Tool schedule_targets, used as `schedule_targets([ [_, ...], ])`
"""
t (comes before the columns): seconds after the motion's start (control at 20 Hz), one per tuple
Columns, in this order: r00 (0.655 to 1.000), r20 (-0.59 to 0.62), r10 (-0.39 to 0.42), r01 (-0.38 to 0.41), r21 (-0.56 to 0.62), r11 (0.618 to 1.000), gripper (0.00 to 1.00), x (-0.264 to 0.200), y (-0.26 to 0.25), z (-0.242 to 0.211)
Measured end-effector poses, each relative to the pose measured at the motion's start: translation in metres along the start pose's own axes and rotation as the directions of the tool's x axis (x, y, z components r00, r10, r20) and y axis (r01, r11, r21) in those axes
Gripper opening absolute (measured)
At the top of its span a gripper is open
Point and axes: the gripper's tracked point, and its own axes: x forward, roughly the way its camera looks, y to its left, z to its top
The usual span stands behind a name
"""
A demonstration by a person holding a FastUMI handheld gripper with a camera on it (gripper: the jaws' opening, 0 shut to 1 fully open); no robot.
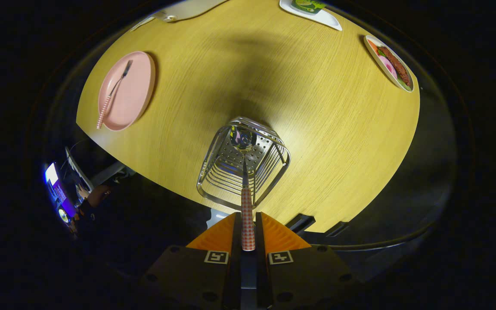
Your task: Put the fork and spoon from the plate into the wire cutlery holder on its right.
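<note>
Gripper body: dark, flat-faced housing | Markings: two square black-and-white coded tags, one beside each finger base | Fasteners: round screw holes or bolt heads across the housing, possibly recessed; lighting too dim to confirm | Fingers: wedge-shaped, ribbed surface

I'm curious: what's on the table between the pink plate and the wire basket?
Nothing: in the gripper view, bare wooden table separates the pink plate from the wire basket.
</note>
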Motion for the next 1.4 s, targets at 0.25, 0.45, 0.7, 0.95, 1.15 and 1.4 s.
schedule_targets([
  [0.25, 0.978, 0.201, 0.064, -0.068, 0.015, 0.998, 0.22, -0.051, 0.014, 0.008],
  [0.45, 0.923, 0.355, 0.152, -0.159, -0.010, 0.987, 0.18, -0.092, 0.056, 0.019],
  [0.7, 0.840, 0.485, 0.242, -0.259, -0.033, 0.965, 0.20, -0.105, 0.130, 0.055],
  [0.95, 0.783, 0.517, 0.346, -0.406, 0.003, 0.914, 0.21, -0.091, 0.213, 0.104],
  [1.15, 0.782, 0.480, 0.397, -0.475, 0.047, 0.879, 0.21, -0.062, 0.268, 0.133],
  [1.4, 0.809, 0.451, 0.378, -0.469, 0.107, 0.877, 0.24, -0.018, 0.301, 0.170],
])
